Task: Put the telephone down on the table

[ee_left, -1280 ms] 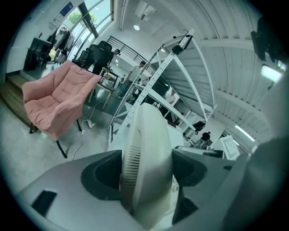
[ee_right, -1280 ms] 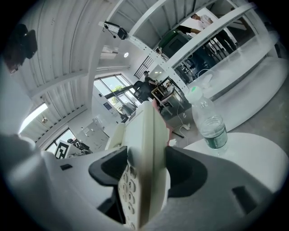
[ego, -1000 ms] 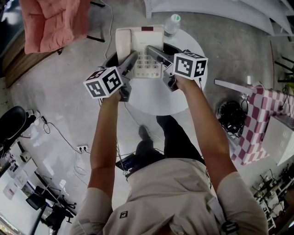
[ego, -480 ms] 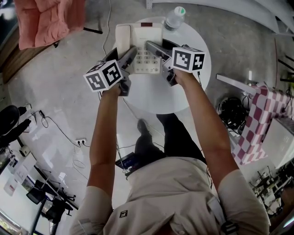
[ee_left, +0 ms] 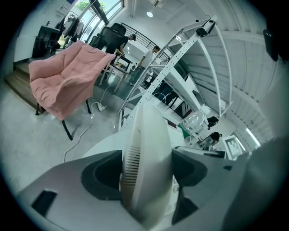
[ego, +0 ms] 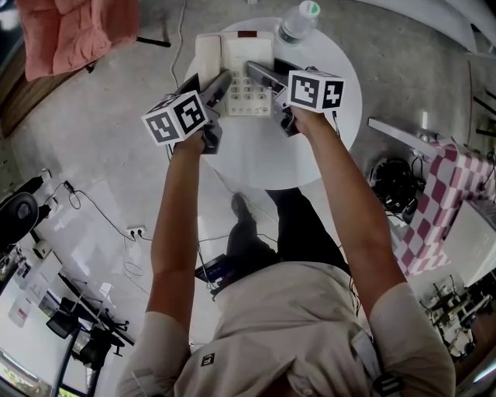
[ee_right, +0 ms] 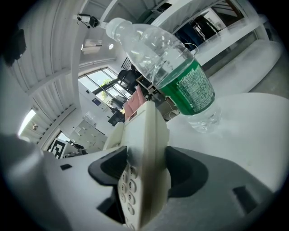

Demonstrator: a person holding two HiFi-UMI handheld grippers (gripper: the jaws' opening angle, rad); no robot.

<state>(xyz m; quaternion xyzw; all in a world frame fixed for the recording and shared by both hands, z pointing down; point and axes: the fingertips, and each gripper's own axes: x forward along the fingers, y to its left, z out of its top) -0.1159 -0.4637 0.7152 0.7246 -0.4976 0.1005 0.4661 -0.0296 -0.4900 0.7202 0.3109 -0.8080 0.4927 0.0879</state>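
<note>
Two-gripper carry here: the left gripper [ego: 222,81] pinches the handset-side edge of the telephone [ego: 242,62] and the right gripper [ego: 255,74] is clamped on the keypad-side edge, probably so it sits level and can't twist. The telephone is over the tabletop [ego: 263,155], just beside the water bottle [ego: 297,22], on its near side. Can't tell if the base touches down.
</note>
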